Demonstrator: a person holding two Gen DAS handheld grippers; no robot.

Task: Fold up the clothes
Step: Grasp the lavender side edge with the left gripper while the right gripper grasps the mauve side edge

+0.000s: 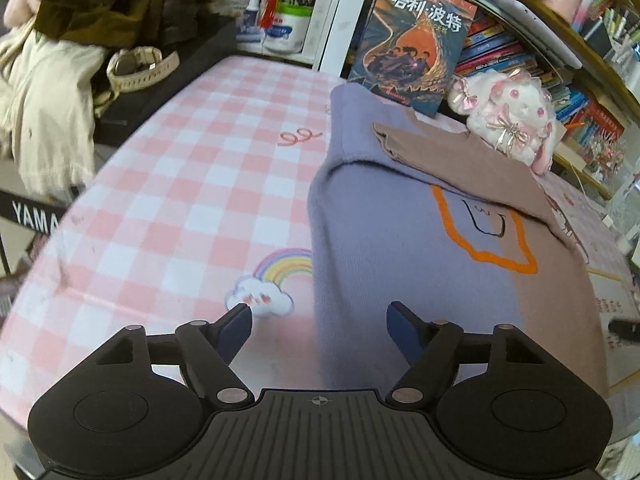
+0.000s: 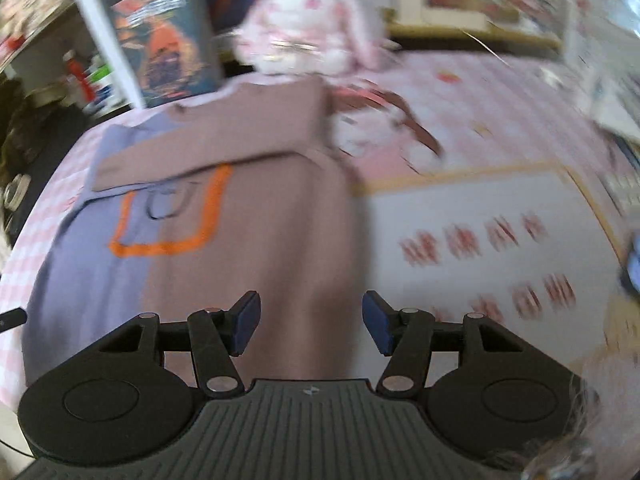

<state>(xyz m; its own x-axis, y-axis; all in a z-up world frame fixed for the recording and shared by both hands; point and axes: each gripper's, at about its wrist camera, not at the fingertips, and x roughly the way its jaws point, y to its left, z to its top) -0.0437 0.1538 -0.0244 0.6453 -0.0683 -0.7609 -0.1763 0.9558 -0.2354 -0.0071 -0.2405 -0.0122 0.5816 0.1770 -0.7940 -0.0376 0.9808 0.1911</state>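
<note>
A two-tone sweater [image 1: 400, 240], lilac on one half and brown on the other with an orange outline on the chest, lies on the pink checked cloth [image 1: 168, 184]. Its brown sleeve [image 1: 460, 168] is folded across the chest. My left gripper [image 1: 318, 320] hovers open over the sweater's lilac left edge near the hem, nothing between its fingers. In the blurred right wrist view the same sweater [image 2: 240, 240] lies ahead, brown sleeve [image 2: 208, 152] laid across it. My right gripper [image 2: 311, 320] stands open above the brown right edge, holding nothing.
A book [image 1: 412, 40] leans upright at the table's far edge beside a white and pink plush rabbit [image 1: 516, 116]. A dark keyboard [image 1: 120, 92] with a watch and piled clothes borders the left. Bookshelves [image 1: 540, 52] rise behind. A white printed mat [image 2: 480, 248] lies right of the sweater.
</note>
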